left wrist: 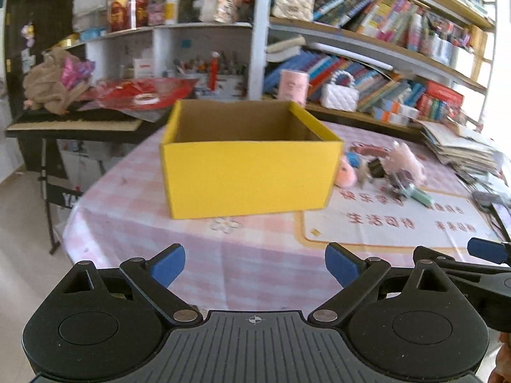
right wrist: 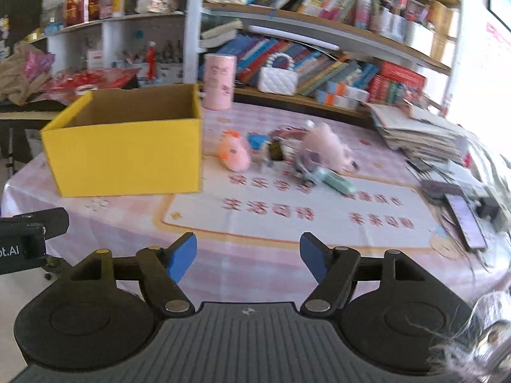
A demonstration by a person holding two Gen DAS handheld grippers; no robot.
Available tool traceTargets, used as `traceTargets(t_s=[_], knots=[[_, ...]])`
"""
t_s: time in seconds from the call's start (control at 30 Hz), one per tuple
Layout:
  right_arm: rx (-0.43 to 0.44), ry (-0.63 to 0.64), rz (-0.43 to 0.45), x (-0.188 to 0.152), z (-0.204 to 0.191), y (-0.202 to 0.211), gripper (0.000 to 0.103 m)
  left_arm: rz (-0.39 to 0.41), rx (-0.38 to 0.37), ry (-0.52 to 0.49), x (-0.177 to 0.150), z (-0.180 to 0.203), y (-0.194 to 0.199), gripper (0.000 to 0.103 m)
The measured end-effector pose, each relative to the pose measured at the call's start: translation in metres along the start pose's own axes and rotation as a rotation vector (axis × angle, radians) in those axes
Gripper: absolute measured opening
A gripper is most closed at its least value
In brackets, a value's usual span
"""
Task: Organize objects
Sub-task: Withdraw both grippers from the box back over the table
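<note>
An open yellow cardboard box (left wrist: 249,175) (right wrist: 127,156) stands on the pink checked tablecloth, and its inside looks empty. Right of it lies a cluster of small toys: a pink plush (right wrist: 234,153) (left wrist: 346,172), a pale pink fluffy toy (right wrist: 325,146) (left wrist: 405,159), a small dark item (right wrist: 276,151) and a mint green object (right wrist: 337,183) (left wrist: 421,196). My left gripper (left wrist: 255,266) hovers open over the table's near edge, facing the box. My right gripper (right wrist: 249,257) is open too, aimed at the toys, nothing between its blue pads.
A pink cylindrical tin (right wrist: 219,81) stands behind the box. A stack of papers (right wrist: 418,134) and a phone (right wrist: 464,220) lie at the table's right. Crowded bookshelves (left wrist: 367,48) run behind; a dark side table (left wrist: 73,124) with clutter stands at the left.
</note>
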State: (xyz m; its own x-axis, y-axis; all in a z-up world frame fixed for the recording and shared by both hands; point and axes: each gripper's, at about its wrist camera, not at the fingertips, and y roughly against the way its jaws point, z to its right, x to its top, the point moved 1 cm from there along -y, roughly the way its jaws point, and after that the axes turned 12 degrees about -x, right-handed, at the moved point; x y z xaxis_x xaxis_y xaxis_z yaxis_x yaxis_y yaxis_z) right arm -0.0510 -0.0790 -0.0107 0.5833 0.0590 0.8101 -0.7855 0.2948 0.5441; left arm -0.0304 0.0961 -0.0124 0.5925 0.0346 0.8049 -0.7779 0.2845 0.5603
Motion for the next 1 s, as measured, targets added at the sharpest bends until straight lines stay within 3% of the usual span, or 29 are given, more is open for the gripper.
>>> traceTargets(t_s=[0.47,0.73,1.0], knots=[[-0.170,-0.123,-0.081,-0.023,0.065,-0.001,0.078,-0.051,-0.127,-0.113,-0.001,0.058,-0.026,0.096],[-0.181,-0.158,-0.124,-0.025,0.088,-0.013,0.078,-0.073,-0.160,-0.136,0.001,0.080,-0.041,0.098],[-0.163,-0.144,-0.134,-0.014,0.098,-0.035,0.080,-0.081,-0.134,-0.120,0.011,0.090,-0.059,0.099]])
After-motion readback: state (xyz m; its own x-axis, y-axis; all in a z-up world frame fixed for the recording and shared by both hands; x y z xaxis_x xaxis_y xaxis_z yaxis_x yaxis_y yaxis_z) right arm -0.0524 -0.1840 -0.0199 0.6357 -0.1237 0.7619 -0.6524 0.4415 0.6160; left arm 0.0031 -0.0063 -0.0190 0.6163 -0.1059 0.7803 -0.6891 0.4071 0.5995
